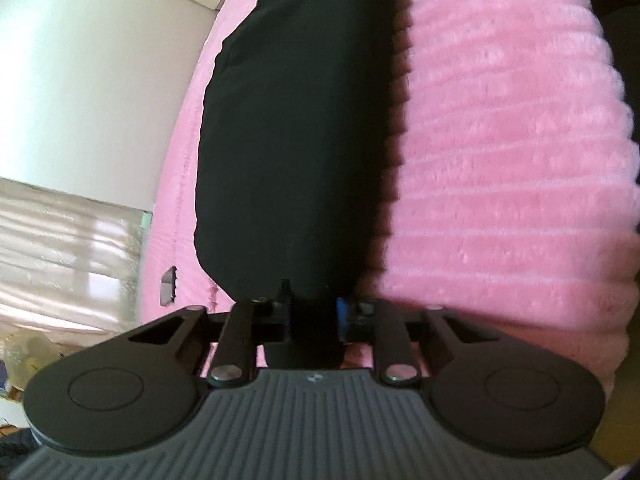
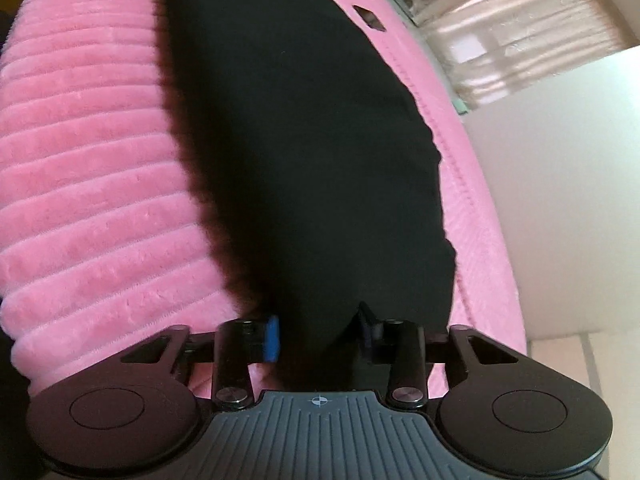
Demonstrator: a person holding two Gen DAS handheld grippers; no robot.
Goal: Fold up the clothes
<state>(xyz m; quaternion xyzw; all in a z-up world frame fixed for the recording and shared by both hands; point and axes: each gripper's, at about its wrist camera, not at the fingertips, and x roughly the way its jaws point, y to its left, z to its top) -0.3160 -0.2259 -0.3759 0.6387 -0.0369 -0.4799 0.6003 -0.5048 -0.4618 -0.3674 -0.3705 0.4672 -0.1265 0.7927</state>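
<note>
A long black garment lies stretched along a pink ribbed plush blanket. In the left wrist view its near end runs between the fingers of my left gripper, which is shut on the cloth. The right wrist view shows the same black garment on the pink blanket, narrowing towards my right gripper. That gripper's blue pad and the dark finger opposite press on the bunched fabric. The pinched part of the cloth is hidden between the fingers in both views.
The blanket's edge curves past the garment, with a small dark tag on it. Beyond the edge stand a white panel, a pale curtain and a tiled floor.
</note>
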